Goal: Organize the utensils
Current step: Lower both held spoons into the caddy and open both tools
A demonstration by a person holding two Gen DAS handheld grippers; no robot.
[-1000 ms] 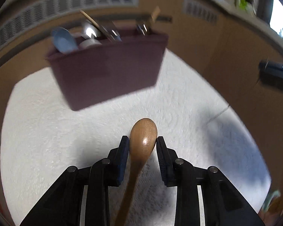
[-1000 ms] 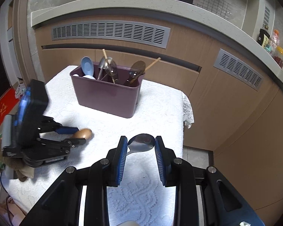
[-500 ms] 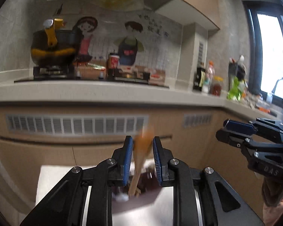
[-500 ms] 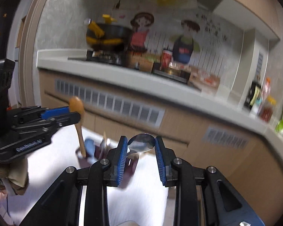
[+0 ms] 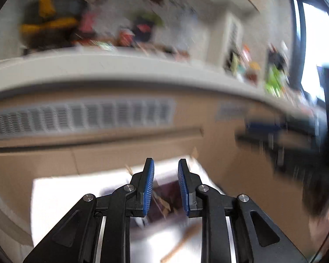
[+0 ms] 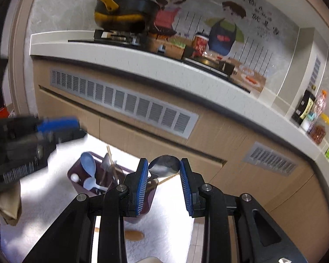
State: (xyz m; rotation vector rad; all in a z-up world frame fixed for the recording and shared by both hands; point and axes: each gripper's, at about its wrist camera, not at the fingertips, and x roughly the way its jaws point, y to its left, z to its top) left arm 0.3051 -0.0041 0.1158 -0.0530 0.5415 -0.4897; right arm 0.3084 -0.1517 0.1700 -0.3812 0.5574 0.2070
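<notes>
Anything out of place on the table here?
Yes. The wooden spoon lies on the white cloth in front of the purple holder, not in it. The left gripper is open, empty.

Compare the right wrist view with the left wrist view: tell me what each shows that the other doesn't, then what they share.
Right wrist only: the right gripper shut on a metal spoon, and a blue spoon standing in the caddy, all sharp. Left wrist only: the left gripper with nothing between its fingers, and the window; the view is heavily blurred. Both: the purple caddy, the white cloth, the wooden spoon lying on the cloth outside the caddy, the vent and the counter.
</notes>
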